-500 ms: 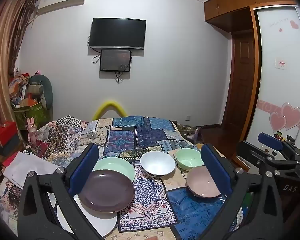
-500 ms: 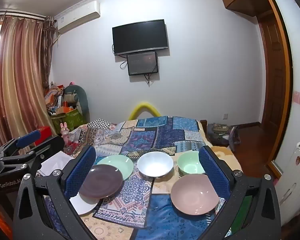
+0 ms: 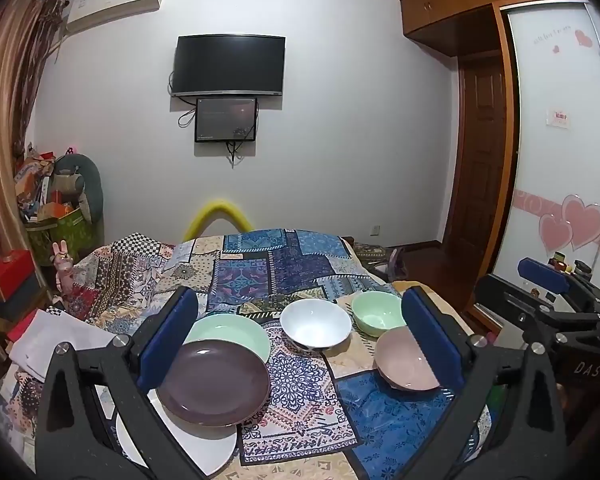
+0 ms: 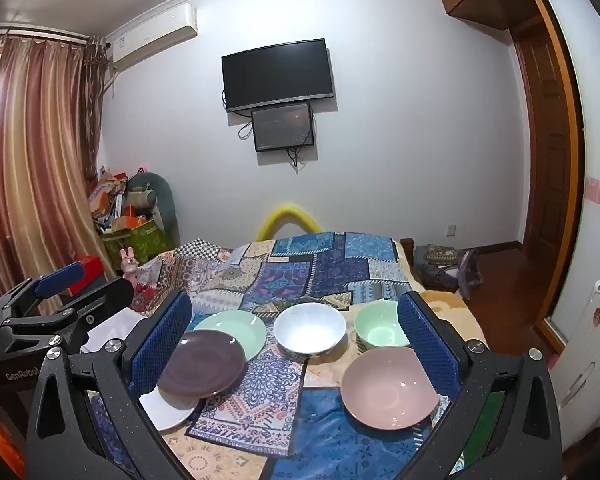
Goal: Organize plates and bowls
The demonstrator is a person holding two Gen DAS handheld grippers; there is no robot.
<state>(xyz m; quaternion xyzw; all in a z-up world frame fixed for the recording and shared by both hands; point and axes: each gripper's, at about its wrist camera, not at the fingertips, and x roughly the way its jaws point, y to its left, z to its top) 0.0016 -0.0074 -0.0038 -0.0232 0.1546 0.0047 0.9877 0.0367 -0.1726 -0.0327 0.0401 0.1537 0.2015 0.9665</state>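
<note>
Dishes lie on a patchwork cloth [image 3: 284, 272] on the bed. At the left a purple plate [image 3: 214, 382] overlaps a white plate [image 3: 188, 446], with a pale green plate [image 3: 236, 330] just behind. Further right are a white bowl [image 3: 315, 324], a green bowl [image 3: 374, 314] and a pink bowl [image 3: 404, 362]. My left gripper [image 3: 300, 296] hovers open above them, touching nothing. The right gripper [image 4: 295, 300] is open too, framing the purple plate [image 4: 204, 362], the white bowl [image 4: 310, 330], the green bowl [image 4: 380, 330] and the pink bowl [image 4: 390, 388].
The bed's right edge drops to a wooden floor with a bag [image 4: 444, 264]. A cluttered pile and green box [image 4: 136, 216] stand by the curtain at the left. A sliding wardrobe door [image 3: 556, 160] is on the right, and a TV [image 3: 230, 66] hangs on the far wall.
</note>
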